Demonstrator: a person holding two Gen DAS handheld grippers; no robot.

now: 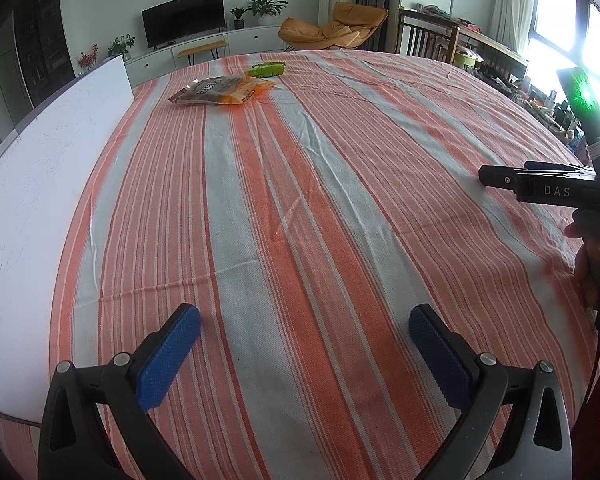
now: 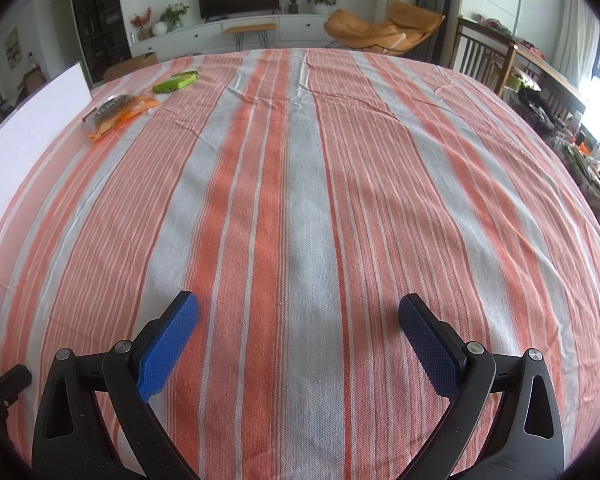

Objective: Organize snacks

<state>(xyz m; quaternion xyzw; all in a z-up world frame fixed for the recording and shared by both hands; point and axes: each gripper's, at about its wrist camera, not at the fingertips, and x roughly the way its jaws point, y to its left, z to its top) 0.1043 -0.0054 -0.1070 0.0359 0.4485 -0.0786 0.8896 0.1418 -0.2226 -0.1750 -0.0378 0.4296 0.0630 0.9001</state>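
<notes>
Two snack packets (image 1: pixel 224 91) and one green packet (image 1: pixel 267 69), both grippers (image 1: pixel 304 344) (image 2: pixel 298 334) spread empty.

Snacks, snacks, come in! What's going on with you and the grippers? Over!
Left gripper open, empty. Right gripper open, empty. Orange snack bag and green snack pack lying far off on the striped tablecloth, untouched. Nothing in the way.

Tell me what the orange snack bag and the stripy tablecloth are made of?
The orange snack bag looks like thin plastic film: it is shiny, crinkled and lies limp. The stripy tablecloth looks like woven cotton or a similar fabric: it is matte, shows a fine weave up close and has soft wrinkles. Neither can be told for sure from looks alone.
</notes>
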